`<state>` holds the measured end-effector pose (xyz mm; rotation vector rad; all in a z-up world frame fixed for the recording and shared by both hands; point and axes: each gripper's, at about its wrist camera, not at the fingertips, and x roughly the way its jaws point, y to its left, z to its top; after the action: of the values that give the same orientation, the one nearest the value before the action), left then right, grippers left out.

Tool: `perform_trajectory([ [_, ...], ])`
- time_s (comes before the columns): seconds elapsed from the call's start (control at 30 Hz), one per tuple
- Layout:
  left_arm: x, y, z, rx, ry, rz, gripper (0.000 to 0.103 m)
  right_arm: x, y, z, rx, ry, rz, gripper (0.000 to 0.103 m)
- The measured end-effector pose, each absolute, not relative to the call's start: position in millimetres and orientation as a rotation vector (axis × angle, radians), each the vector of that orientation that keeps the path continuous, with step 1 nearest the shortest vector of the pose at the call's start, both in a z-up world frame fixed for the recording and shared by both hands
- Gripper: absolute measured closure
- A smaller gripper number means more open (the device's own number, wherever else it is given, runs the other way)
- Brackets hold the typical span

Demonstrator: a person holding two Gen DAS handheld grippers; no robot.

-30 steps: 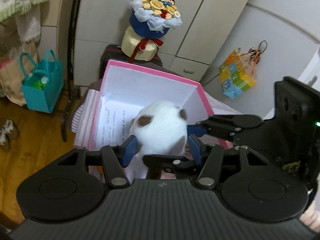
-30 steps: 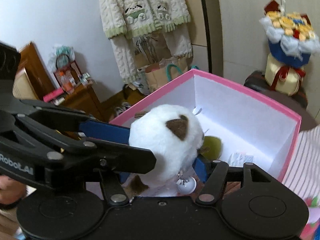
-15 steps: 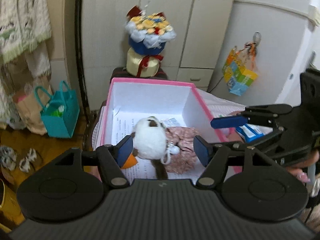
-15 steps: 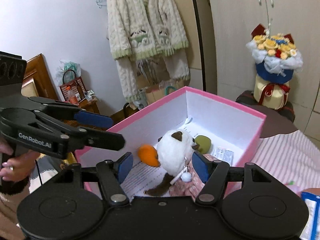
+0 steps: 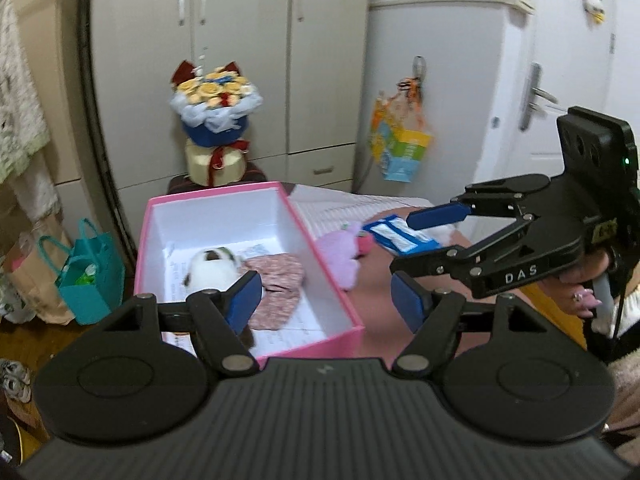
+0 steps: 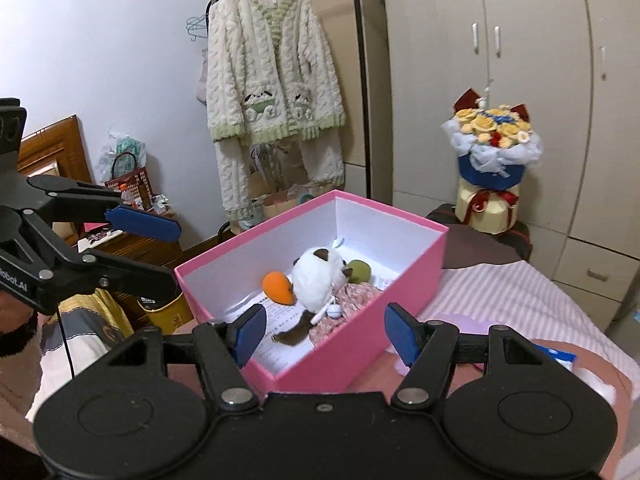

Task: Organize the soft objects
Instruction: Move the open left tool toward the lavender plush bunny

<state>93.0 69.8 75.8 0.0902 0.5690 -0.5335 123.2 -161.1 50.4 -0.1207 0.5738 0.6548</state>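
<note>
A pink box [image 5: 324,268] [image 6: 360,344] stands open on the bed. Inside lies a white plush with brown ears [image 5: 210,270] [image 6: 316,276] on a floral cloth [image 5: 280,280] [image 6: 352,298], with an orange soft piece [image 6: 278,286] and a green one [image 6: 358,271] beside it. My left gripper [image 5: 325,302] [image 6: 160,254] hangs back from the box's near end, its jaws opening with nothing between them. My right gripper [image 6: 326,332] [image 5: 424,240] is open and empty over the bed on the other side of the box. A lilac plush [image 5: 340,252] and a blue-white packet [image 5: 400,234] lie on the bed outside the box.
A flower bouquet [image 5: 214,120] [image 6: 492,152] stands on a dark case behind the box. A teal bag [image 5: 90,272] sits on the floor, and a fluffy cardigan [image 6: 272,92] hangs on a rack. Wardrobe doors fill the back wall. A striped bedspread [image 6: 500,292] lies under the box.
Both grippers let go of the white plush, which now lies in the box. Both have drawn back and upward from the box, and the left jaws have spread wider.
</note>
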Motion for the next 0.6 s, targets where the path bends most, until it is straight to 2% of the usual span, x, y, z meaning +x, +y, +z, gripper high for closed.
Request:
perform_trajectory([
  [0.37,65,21,71,0.143,0.568,-0.634,0.032,83,-227,60,-0.082,0.505,0.547,0.031],
  [0.6,74,-7,59,0.121,0.603,-0.685,0.032,77,-266,50,-0.037,0.496,0.486,0.031],
])
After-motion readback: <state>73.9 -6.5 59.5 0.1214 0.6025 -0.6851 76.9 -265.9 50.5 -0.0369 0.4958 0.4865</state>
